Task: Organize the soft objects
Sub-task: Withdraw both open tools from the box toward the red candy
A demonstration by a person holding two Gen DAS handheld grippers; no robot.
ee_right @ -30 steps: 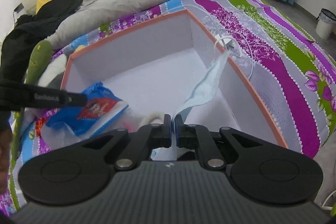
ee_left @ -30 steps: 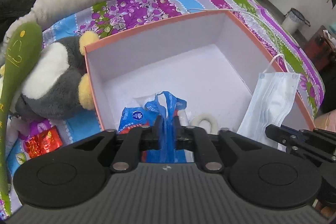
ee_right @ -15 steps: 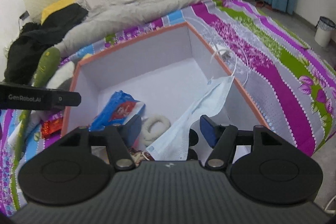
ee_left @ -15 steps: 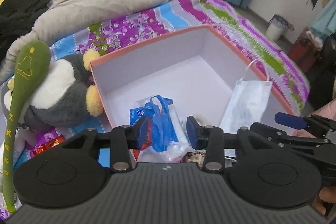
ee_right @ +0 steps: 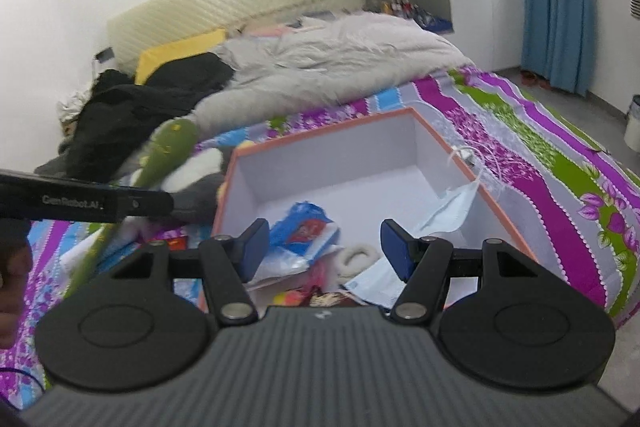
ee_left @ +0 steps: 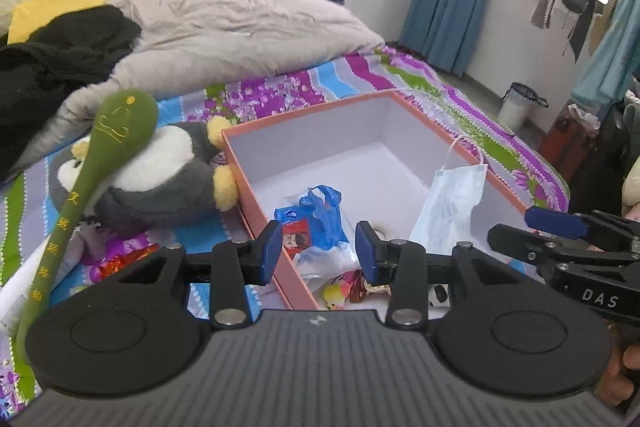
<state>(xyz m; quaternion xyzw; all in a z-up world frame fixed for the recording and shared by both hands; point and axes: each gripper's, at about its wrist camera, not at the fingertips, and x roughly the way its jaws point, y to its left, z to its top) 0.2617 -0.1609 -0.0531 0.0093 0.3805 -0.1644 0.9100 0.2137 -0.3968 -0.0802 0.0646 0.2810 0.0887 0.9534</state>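
**Both tongs released over the box; the plush toys are left outside**

At the far left of the left wrist view, a long green plush spoon-shaped toy with yellow embroidery [ee_left: 116, 131] is seen lying across a grey-and-white plush penguin with yellow feet [ee_left: 160, 179]; both rest on the striped floral bedsheet [ee_left: 280, 87], just outside the left wall of the open orange-rimmed cardboard box [ee_left: 304, 119]. Inside the box, a blue plastic packet of tissues [ee_left: 316, 223] lies near the front, and a pale blue disposable face mask [ee_left: 452, 203] is draped over the right wall. The left gripper [ee_left: 316, 251] is held partly open with nothing between its pads. The right gripper [ee_right: 324, 247] stands wider open and is likewise empty. A placing step is judged complete. A reach leftward to the plush toys is called for next, with a wide opening required for the penguin's bulk.
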